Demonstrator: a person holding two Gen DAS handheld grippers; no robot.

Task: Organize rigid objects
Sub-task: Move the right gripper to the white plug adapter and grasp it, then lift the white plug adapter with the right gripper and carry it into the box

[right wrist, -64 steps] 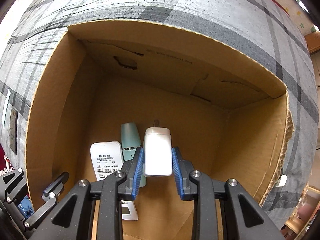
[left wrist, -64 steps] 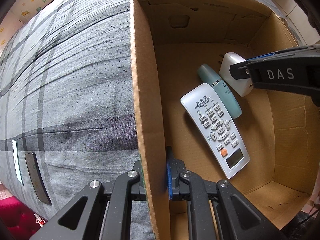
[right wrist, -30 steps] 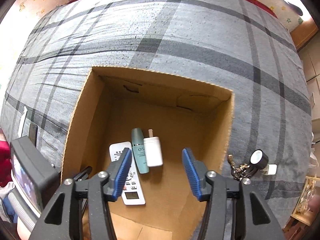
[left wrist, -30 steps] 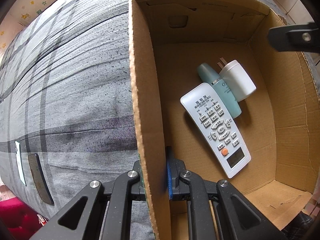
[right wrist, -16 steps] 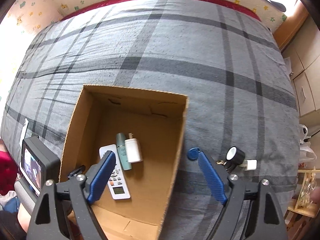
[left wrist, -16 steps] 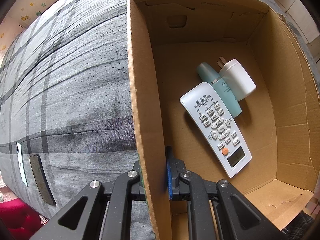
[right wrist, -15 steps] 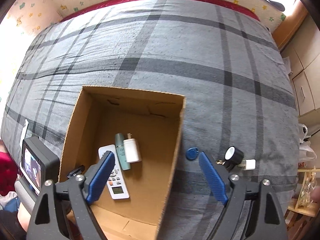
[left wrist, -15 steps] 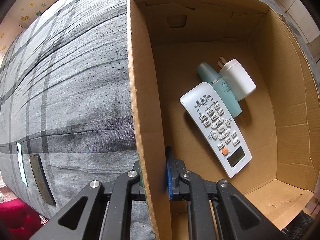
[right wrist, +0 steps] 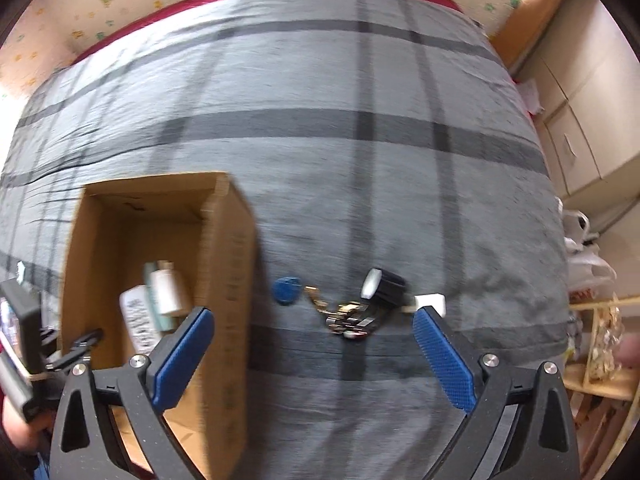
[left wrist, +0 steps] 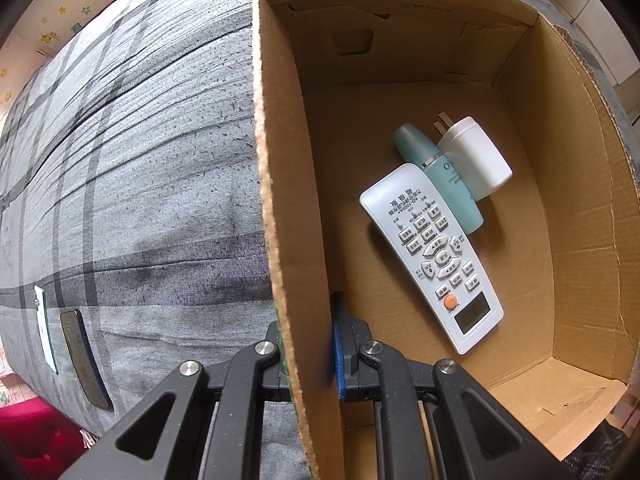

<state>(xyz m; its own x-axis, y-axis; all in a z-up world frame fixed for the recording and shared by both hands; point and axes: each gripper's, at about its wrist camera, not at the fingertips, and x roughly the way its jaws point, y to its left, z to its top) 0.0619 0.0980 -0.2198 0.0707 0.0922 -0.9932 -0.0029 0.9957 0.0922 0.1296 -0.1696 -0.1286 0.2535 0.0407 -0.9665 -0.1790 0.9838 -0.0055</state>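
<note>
An open cardboard box point(left wrist: 584, 208) point(right wrist: 228, 240) lies on a grey plaid bed. In it rest a white remote point(left wrist: 436, 256), a teal bottle point(left wrist: 444, 180) and a white plug adapter point(left wrist: 476, 156), side by side. My left gripper point(left wrist: 308, 344) is shut on the box's near side wall. My right gripper point(right wrist: 312, 316) hangs over the bed right of the box, jaws still opening wide with nothing between them. Below it lie a blue key fob point(right wrist: 286, 290), a key bunch point(right wrist: 344, 316), a black-and-white cylinder point(right wrist: 384, 282) and a small white block point(right wrist: 430, 303).
The plaid bed cover point(right wrist: 360, 140) stretches far beyond the box. A dark phone point(left wrist: 84, 360) and a white card point(left wrist: 44, 328) lie at the bed's left edge. Cupboards point(right wrist: 580, 128) and a wooden rack point(right wrist: 600, 340) stand to the right of the bed.
My right gripper let go of the plug adapter in the box, rose, opened wide and swung right, out over the keys. The left gripper and the box have not moved.
</note>
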